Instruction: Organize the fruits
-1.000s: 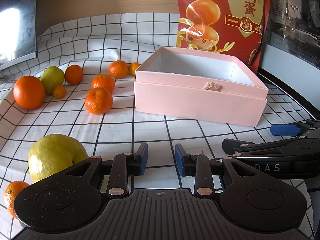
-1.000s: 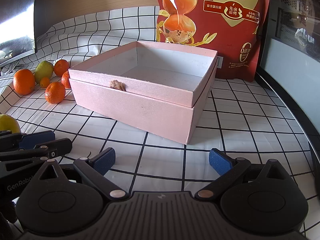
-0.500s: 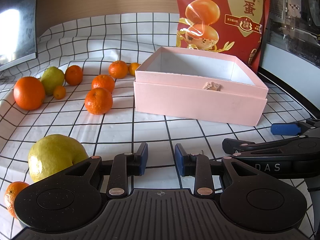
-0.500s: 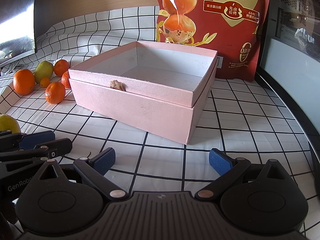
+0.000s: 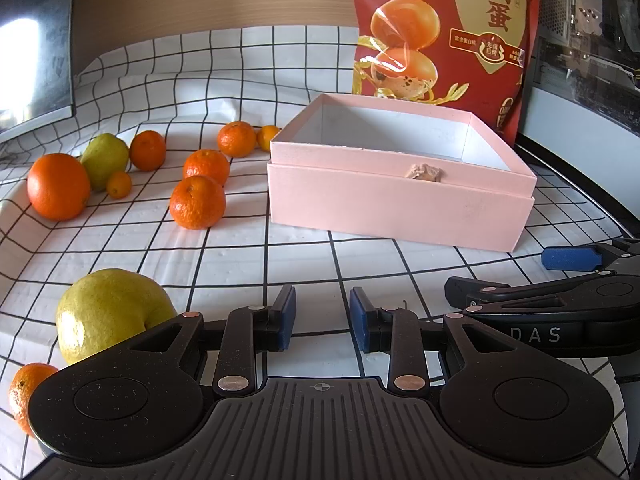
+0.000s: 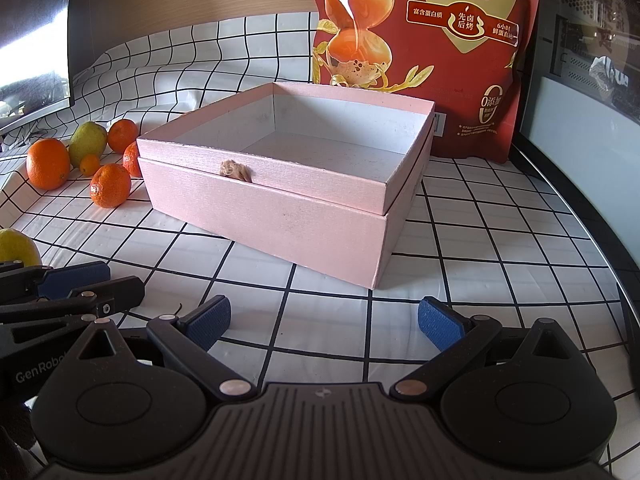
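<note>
Bottom centre of the left wrist view: left tool point(image 5: 322, 317), pads drawn to their narrowest, nothing between them, low over the checked table point(image 5: 240, 256). Bottom of the right wrist view: right tool point(image 6: 324, 322), pads spread wide, empty. Probably parked, no fruit chosen yet. Lower left: large pear point(image 5: 110, 314), nearest the left tool, with a small orange point(image 5: 26, 394) at the frame edge. Middle left: scattered oranges point(image 5: 197, 202) and a second pear point(image 5: 105, 156), loose on the cloth, well apart from the tools. Centre right: pink box point(image 5: 400, 216), open and empty, likely the destination. Behind, upper right: red snack bag point(image 5: 444, 40). Against the earlier frames: no visible change, everything unmoved.
</note>
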Motion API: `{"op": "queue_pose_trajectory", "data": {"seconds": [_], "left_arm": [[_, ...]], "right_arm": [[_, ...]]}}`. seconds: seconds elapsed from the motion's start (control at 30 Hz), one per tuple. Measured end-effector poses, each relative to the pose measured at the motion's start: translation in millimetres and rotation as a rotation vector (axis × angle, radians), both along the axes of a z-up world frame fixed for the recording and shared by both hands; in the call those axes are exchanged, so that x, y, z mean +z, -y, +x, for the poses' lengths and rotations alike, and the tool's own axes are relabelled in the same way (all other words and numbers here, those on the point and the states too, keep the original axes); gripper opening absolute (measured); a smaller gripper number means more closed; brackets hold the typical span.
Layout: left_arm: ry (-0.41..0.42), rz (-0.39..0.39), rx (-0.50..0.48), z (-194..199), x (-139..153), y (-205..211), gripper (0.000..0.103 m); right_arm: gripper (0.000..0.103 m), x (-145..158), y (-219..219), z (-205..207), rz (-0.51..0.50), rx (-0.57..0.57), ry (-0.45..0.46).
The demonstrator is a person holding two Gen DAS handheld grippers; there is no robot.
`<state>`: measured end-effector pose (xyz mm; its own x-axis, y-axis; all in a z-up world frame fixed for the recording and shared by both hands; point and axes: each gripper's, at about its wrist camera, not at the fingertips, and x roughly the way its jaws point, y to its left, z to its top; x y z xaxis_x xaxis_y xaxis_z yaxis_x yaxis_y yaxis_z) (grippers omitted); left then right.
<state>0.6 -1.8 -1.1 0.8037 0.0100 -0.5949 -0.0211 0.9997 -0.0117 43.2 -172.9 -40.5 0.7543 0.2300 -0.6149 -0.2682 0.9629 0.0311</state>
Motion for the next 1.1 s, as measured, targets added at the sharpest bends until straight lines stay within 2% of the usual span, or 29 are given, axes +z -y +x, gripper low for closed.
{"op": "queue_pose_trajectory", "data": {"seconds": [0.8, 0.93, 1.0, 1.03, 1.1], "left_arm": [[0.0, 0.001, 0.001, 0, 0, 0, 0.032], [0.002, 0.019, 0.0, -3, 0, 1, 0.031], [-0.003, -0.003, -0.04, -8, 2, -2, 0.03], [-0.013, -0.042, -0.062, -11, 4, -8, 0.03], [-0.005, -0.172, -0.092, -22, 14, -27, 0.03]], "right_arm": [[0.1, -1, -1, 0, 0.0, -0.001, 0.0], [0.103, -2, -2, 7, -0.005, 0.022, -0.003], [0.103, -3, -3, 9, -0.003, 0.05, -0.004], [0.103, -2, -2, 9, -0.003, 0.064, -0.011], [0.103, 2, 0, 10, -0.014, 0.097, -0.041]]}}
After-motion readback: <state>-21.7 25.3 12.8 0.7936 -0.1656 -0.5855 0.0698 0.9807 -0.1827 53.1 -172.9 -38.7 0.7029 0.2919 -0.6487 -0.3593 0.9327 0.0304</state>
